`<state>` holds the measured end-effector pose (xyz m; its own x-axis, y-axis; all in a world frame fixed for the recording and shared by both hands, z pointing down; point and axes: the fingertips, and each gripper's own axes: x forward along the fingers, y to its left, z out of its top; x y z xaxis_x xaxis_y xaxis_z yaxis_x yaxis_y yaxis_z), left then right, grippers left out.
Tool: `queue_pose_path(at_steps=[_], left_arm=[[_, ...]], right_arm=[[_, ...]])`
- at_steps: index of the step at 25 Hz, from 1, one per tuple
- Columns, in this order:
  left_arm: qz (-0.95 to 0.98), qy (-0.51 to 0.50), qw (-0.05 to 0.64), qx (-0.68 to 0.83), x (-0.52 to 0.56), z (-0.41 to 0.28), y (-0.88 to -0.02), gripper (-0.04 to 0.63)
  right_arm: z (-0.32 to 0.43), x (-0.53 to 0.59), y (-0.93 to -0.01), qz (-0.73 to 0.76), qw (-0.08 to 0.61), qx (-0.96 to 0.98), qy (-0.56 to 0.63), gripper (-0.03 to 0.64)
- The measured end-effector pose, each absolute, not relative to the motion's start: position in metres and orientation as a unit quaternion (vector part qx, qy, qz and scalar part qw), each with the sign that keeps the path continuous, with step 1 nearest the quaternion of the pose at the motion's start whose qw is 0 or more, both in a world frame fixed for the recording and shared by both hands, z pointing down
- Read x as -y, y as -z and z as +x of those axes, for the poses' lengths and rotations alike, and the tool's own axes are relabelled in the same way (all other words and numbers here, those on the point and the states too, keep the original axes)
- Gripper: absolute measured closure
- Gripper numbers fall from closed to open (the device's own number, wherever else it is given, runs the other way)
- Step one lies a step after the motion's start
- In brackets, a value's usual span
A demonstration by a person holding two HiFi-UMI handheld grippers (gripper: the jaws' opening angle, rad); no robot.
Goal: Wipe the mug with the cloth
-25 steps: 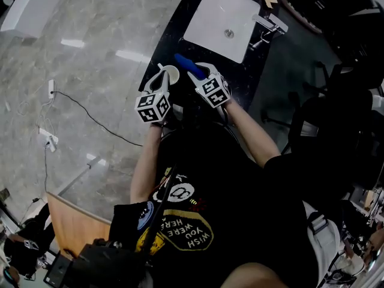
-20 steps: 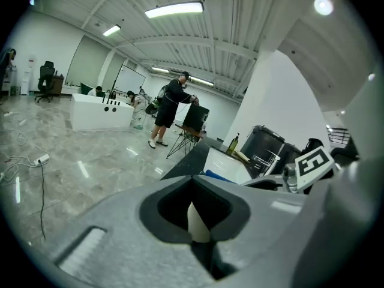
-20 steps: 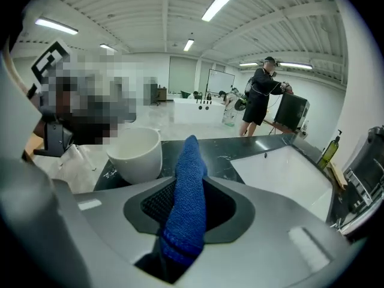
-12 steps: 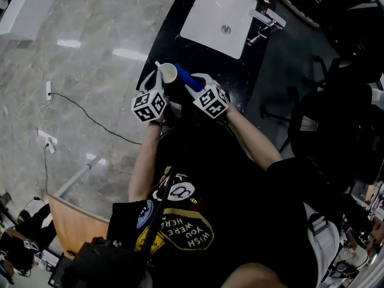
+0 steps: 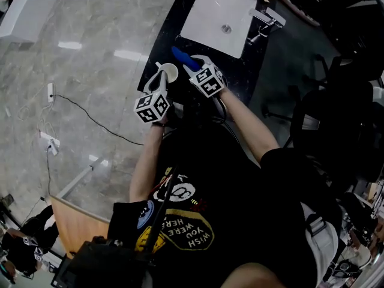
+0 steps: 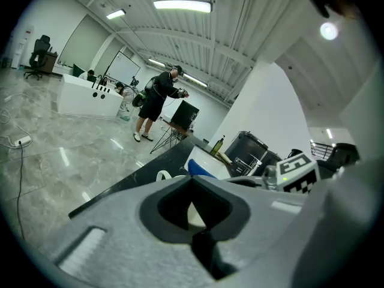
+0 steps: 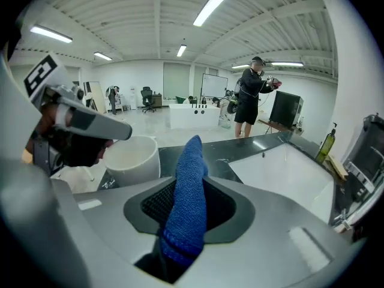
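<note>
**Mug** [image 5: 170, 72]: white, upright, mouth up. It sits on the near side of the sink [image 5: 219, 14], by the left edge of the dark bench [image 5: 163, 38]. Your left claw [image 5: 163, 77] is pinched on its wall at the rim. No view shows whether its base rests on the bench.

**Cloth** [image 5: 183, 57]: blue knit, bunched into a narrow roll. Your right claw [image 5: 192, 66] is clamped on its lower end. The long axis runs straight out along the jaws, with the free end pointing away from you toward the sink's near corner. It lies between the mug and the sink, just beside the mug, and the right gripper view shows a strip of bench between the two.

**Sink**: white, square, set into the bench, with its tap [image 5: 267, 20] on the side away from the mug.
</note>
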<state>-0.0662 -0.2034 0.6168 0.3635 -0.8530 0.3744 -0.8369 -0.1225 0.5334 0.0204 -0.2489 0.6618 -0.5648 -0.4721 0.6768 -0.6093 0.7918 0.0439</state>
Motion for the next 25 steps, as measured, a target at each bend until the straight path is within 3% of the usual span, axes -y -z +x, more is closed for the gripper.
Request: queue_pose_path(at_steps=[4, 14, 20, 25], left_arm=[[0.750, 0.008, 0.347, 0.563, 0.203, -0.064, -0.617, 0.592], [0.746, 0.027, 0.355, 0.562, 0.203, -0.065, -0.617, 0.592], [0.745, 0.034, 0.363, 0.559, 0.202, -0.065, -0.617, 0.592], [0.744, 0.039, 0.365, 0.558, 0.201, -0.063, -0.616, 0.591]], right_arm=[[-0.002, 0.234, -0.666, 0.256, 0.371, 0.890, -0.074, 0.497], [0.026, 0.159, -0.659, 0.189, 0.384, 0.903, -0.035, 0.495], [0.046, 0.226, -0.662, 0.281, 0.382, 0.878, -0.069, 0.495], [0.003, 0.223, -0.680, 0.200, 0.440, 0.876, 0.013, 0.495]])
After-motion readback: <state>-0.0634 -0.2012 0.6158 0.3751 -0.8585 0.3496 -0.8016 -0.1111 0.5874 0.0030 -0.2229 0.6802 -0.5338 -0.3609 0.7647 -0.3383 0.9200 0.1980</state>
